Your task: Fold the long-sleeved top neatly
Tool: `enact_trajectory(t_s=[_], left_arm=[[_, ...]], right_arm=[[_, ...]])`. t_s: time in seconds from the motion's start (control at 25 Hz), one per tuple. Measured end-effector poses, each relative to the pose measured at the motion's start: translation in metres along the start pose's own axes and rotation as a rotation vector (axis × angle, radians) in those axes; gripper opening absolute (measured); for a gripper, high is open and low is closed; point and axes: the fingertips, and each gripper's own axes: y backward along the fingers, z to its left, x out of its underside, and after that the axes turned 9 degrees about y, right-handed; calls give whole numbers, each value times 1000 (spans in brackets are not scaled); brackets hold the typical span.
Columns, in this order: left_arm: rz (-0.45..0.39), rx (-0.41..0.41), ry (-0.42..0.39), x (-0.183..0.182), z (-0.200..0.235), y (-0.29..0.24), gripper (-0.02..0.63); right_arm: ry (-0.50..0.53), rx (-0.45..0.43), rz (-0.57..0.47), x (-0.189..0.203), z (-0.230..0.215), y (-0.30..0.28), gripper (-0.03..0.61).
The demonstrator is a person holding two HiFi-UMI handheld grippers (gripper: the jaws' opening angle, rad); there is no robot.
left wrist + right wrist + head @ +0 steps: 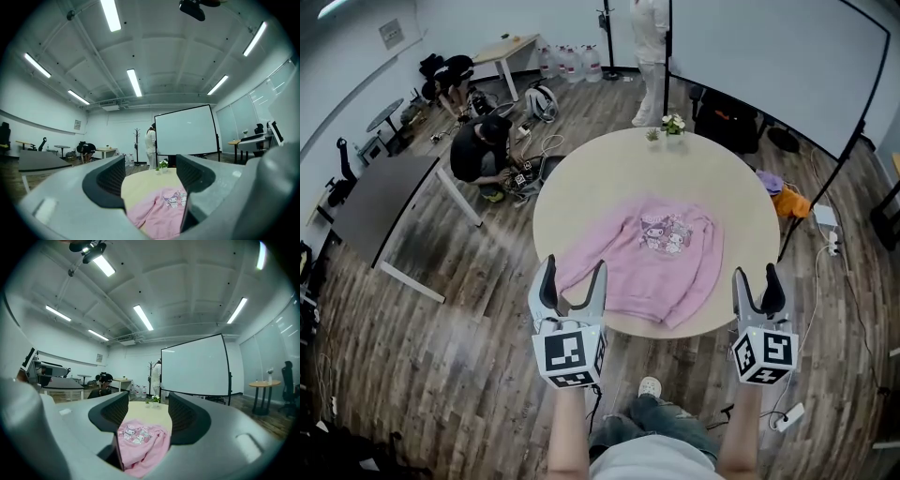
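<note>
A pink long-sleeved top [661, 258] with a cartoon print lies spread face up on the round beige table [609, 169], its sleeves angled toward the near edge. My left gripper [573, 281] is open and hovers over the near left sleeve end at the table's front edge. My right gripper [756, 281] is open too and hangs just off the table's front right edge, beside the hem. In the left gripper view the top [161, 208] shows between the spread jaws of the left gripper [150, 180]. The right gripper view frames the top [140, 441] between the right gripper's [147, 416] jaws. Neither holds anything.
Small flower pots [673, 123] stand at the table's far edge. One person crouches [478, 150] on the floor at left by cables, another stands [650, 56] at the back. A grey table [380, 202] is at left. Orange and purple items [787, 199] lie right of the table near a stand pole [825, 178].
</note>
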Motion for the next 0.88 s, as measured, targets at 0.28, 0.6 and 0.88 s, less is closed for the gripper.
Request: enact_trajectory(t_s=[0.28,0.6,0.88], left_arm=[[15,-27,-6,10,-8,-52,328],[62,-37,-13,24,-3,-95,328],[91,-7,-18,36,7,-147,328]], right_arm=[[2,-30,10,12,-23,-54,284],[-2,-35,50,28,-38,-99,284],[3,-6,91,43,-45,-142,278]])
